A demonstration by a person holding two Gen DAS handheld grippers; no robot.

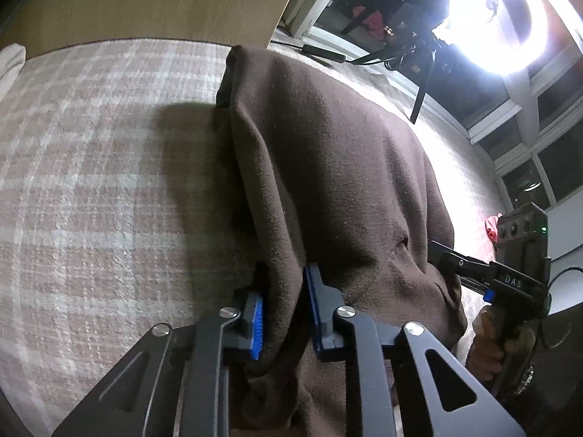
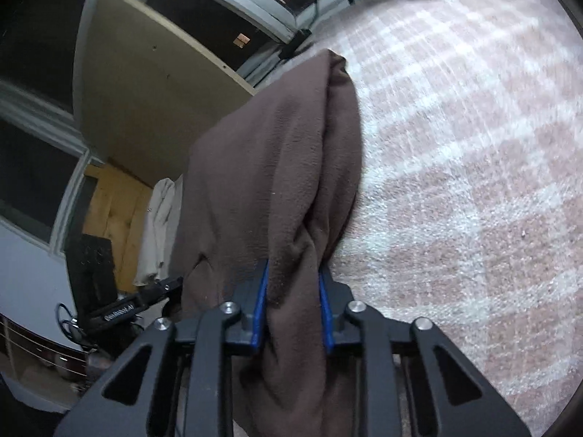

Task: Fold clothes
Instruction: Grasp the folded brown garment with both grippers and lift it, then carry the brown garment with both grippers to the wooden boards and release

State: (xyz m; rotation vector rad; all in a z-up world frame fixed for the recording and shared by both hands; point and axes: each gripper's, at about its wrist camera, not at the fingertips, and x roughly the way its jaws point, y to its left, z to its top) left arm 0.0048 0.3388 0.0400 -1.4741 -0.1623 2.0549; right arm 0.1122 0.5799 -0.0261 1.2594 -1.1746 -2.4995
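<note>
Brown garment point(image 1: 328, 167) cut off below — ring light point(image 1: 510, 18) overexposed.

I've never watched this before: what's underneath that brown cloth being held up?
Beneath the brown cloth lies a pink-and-white plaid bedcover; its shadow falls there. The left gripper and right gripper each pinch it. Whatever lies directly behind the hanging fabric is hidden.

White letters "DAS" are printed on the black body of the right gripper point(image 1: 442, 251), seen from the left wrist view. In the right wrist view the left gripper point(image 2: 175, 282) has a line of white letters on its black side too, but they are too small and blurry to read. I can see no other words or numbers anywhere
</note>
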